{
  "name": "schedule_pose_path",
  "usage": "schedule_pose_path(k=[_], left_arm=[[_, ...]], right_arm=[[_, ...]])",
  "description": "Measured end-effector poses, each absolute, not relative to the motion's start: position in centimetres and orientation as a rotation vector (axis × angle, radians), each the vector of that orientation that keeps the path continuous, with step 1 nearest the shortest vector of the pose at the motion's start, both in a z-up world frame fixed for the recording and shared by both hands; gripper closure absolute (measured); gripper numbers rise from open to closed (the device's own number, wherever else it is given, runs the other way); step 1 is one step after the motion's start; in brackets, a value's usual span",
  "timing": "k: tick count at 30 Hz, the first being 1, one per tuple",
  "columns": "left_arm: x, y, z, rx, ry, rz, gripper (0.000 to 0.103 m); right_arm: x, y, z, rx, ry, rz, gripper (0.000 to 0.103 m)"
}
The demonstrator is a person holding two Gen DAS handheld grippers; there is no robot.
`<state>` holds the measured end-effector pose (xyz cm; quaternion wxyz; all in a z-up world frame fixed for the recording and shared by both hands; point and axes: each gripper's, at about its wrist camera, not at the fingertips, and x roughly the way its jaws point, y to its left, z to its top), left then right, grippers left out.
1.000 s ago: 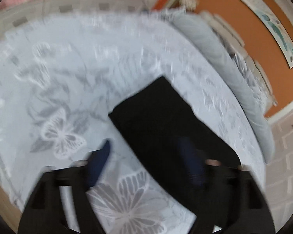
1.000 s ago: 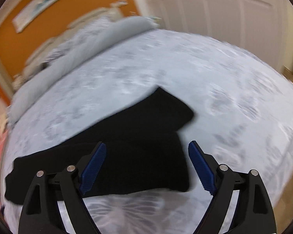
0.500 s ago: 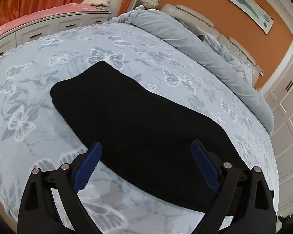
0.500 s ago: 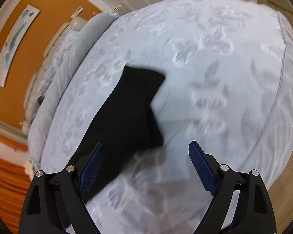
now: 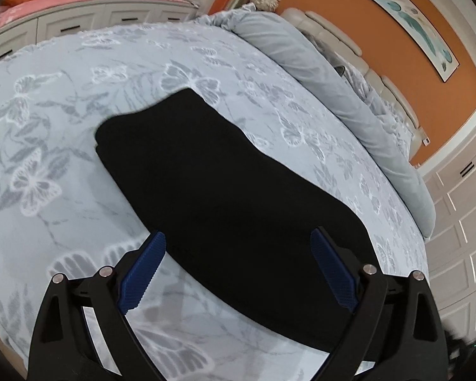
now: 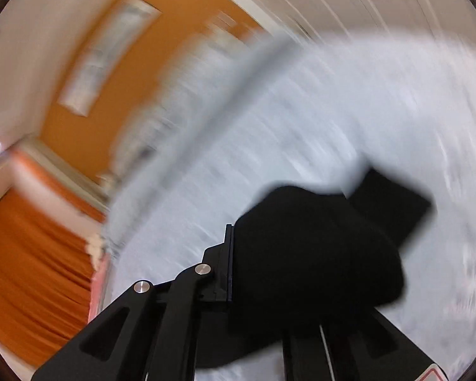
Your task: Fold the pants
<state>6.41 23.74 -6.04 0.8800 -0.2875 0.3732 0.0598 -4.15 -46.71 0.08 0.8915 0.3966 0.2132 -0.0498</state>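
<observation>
I see a bed (image 5: 79,190) with butterfly covers, a long gray pillow (image 5: 333,95), an orange wall (image 5: 380,41), a picture (image 5: 406,22).

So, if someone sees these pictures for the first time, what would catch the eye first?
First the black pants, lying long across the pale blue butterfly bedspread in the middle of the left wrist view, with the open left tool just over their near end. In the blurred right wrist view, the right tool is shut on a bunch of the black cloth. Behind the bed, the orange wall stands out.

pants (image 5: 225,197) – matt black cloth; bedspread (image 5: 63,203) – soft printed fabric; pads (image 5: 142,273) – ribbed
</observation>
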Motion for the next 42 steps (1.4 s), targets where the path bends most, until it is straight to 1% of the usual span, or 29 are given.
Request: schedule_pose_path(k=[2, 3, 5, 6, 7, 8, 10, 12, 14, 16, 17, 18, 19, 21, 22, 24, 28, 31, 34, 35, 36, 37, 38, 40, 42], left_arm=[[6.6, 23.7, -6.0, -0.561, 0.781, 0.142, 0.012], [6.8, 23.6, -6.2, -0.533, 0.792, 0.154, 0.012], [7.2, 23.7, -6.6, -0.510, 0.813, 0.169, 0.012], [7.4, 23.9, -6.9, -0.508, 0.823, 0.174, 0.012], [7.6, 24.2, -7.0, -0.507, 0.832, 0.180, 0.012], [7.7, 24.5, -7.2, -0.509, 0.838, 0.188, 0.012], [7.8, 25.2, -7.5, -0.528, 0.849, 0.202, 0.011], [7.9, 26.4, -8.0, -0.591, 0.860, 0.218, 0.010], [7.7, 27.5, -8.5, -0.664, 0.867, 0.236, 0.010], [7.2, 27.9, -8.4, -0.710, 0.848, 0.259, 0.010], [7.1, 27.7, -8.0, -0.705, 0.838, 0.252, 0.010], [7.1, 27.2, -7.7, -0.688, 0.838, 0.242, 0.010], [7.2, 26.6, -7.5, -0.667, 0.838, 0.231, 0.010], [7.5, 25.0, -7.1, -0.613, 0.838, 0.204, 0.009], [7.7, 24.3, -7.0, -0.593, 0.846, 0.194, 0.008], [8.2, 22.9, -7.2, -0.568, 0.873, 0.167, 0.008], [9.4, 20.7, -8.1, -0.539, 0.936, 0.139, 0.008], [10.1, 19.9, -8.4, -0.505, 0.957, 0.135, 0.008], [10.7, 19.8, -8.7, -0.468, 0.957, 0.144, 0.008], [11.0, 19.9, -8.7, -0.455, 0.957, 0.153, 0.008], [11.2, 20.1, -8.7, -0.454, 0.955, 0.155, 0.008], [11.4, 20.3, -8.7, -0.458, 0.954, 0.156, 0.008], [11.5, 20.4, -8.7, -0.465, 0.953, 0.155, 0.008], [11.8, 20.6, -8.7, -0.479, 0.948, 0.153, 0.008], [12.2, 20.5, -8.8, -0.486, 0.950, 0.156, 0.007]], right_arm=[[-4.5, -47.4, 0.0, 0.768, 0.410, -0.161, 0.098], [-4.3, -48.4, -1.5, 0.767, 0.454, -0.214, 0.097], [-3.2, -51.5, -7.7, 0.874, 0.659, -0.349, 0.092], [-2.9, -52.5, -10.6, 0.922, 0.762, -0.407, 0.092], [-2.9, -53.0, -12.2, 0.932, 0.817, -0.444, 0.090], [-2.8, -53.2, -12.6, 0.922, 0.833, -0.452, 0.088], [-2.8, -53.1, -12.2, 0.901, 0.829, -0.445, 0.086], [-3.4, -53.0, -10.6, 0.895, 0.773, -0.468, 0.070], [-3.8, -51.8, -8.0, 0.851, 0.687, -0.502, 0.066], [-3.9, -49.3, -5.2, 0.751, 0.624, -0.475, 0.053], [-3.0, -46.9, -3.5, 0.687, 0.593, -0.407, 0.039], [-2.2, -45.0, -2.7, 0.646, 0.584, -0.328, 0.030], [-0.9, -42.6, -2.1, 0.610, 0.591, -0.228, 0.028], [2.8, -36.0, -1.8, 0.528, 0.669, 0.043, 0.028], [4.0, -33.9, -1.9, 0.504, 0.695, 0.111, 0.028], [7.8, -26.7, -2.3, 0.385, 0.782, 0.302, 0.028], [14.1, -14.9, -2.7, 0.102, 0.854, 0.481, 0.028], [17.7, -9.9, -3.8, -0.016, 0.887, 0.515, 0.028], [21.9, -6.4, -6.3, -0.090, 0.938, 0.530, 0.028], [22.2, -5.5, -7.3, -0.113, 0.957, 0.545, 0.032], [22.0, -5.2, -7.9, -0.135, 0.967, 0.570, 0.063], [21.1, -4.6, -8.2, -0.166, 0.969, 0.597, 0.083], [20.2, -3.8, -8.7, -0.211, 0.965, 0.615, 0.093], [18.0, -3.3, -8.9, -0.248, 0.938, 0.658, 0.093], [16.5, -3.2, -9.8, -0.255, 0.955, 0.707, 0.092]])
